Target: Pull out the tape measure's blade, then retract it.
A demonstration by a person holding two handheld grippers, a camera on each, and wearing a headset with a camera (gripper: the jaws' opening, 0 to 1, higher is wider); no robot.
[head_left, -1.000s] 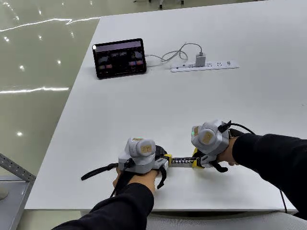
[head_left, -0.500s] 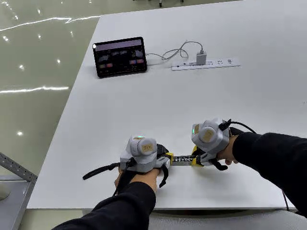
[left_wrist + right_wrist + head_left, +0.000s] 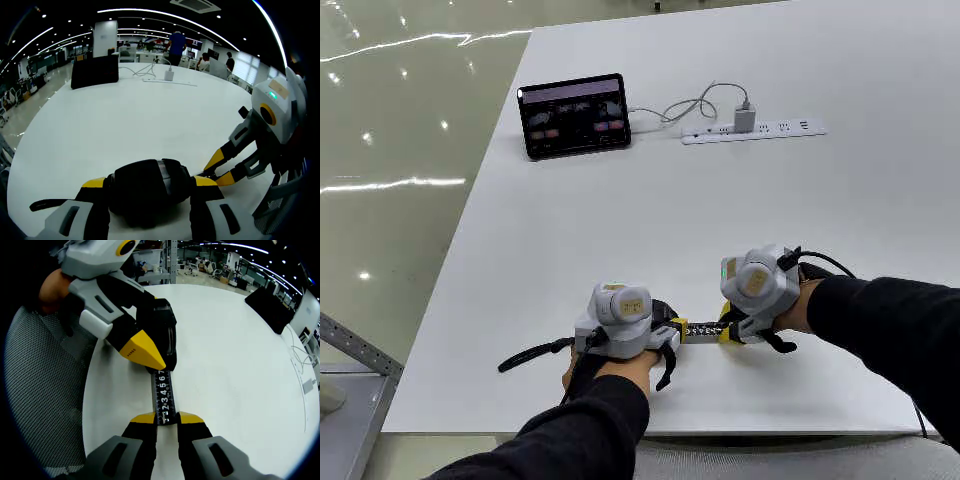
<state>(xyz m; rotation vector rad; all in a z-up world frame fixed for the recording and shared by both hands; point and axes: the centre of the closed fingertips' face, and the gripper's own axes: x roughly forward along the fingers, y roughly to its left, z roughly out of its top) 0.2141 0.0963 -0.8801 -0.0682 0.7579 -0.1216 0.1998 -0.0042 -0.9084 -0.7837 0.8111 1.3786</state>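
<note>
head view: left tool [image 3: 670, 331] is clamped across the black tape measure case [image 3: 658, 312]. right tool [image 3: 728, 333] is pinched shut on the end of the blade [image 3: 701, 329]. a short run of blade spans the gap between them, low over the white surface [image 3: 720, 210] near its front edge. tablet [image 3: 574, 114] and power strip [image 3: 760, 129] sit well apart at the far side. risk as i judge it: if i pull off-line from the case mouth, the blade may twist or kink.

left gripper view: the rounded case sits between the yellow-tipped jaws and touches both. its wrist strap [image 3: 50, 204] trails off to one side. risk: the case is smooth and rounded, so a hard pull could drag it out of the jaws or skid it along the surface.

right gripper view: the jaws are closed on the blade right at the first numerals. the blade runs straight ahead into the case, which the other tool grips. risk: the blade is thin and slick, so if the pinch slips, the spring likely snaps it back. when i retract, letting go all at once could slam the hook into the case, so i'd feed it back.
</note>
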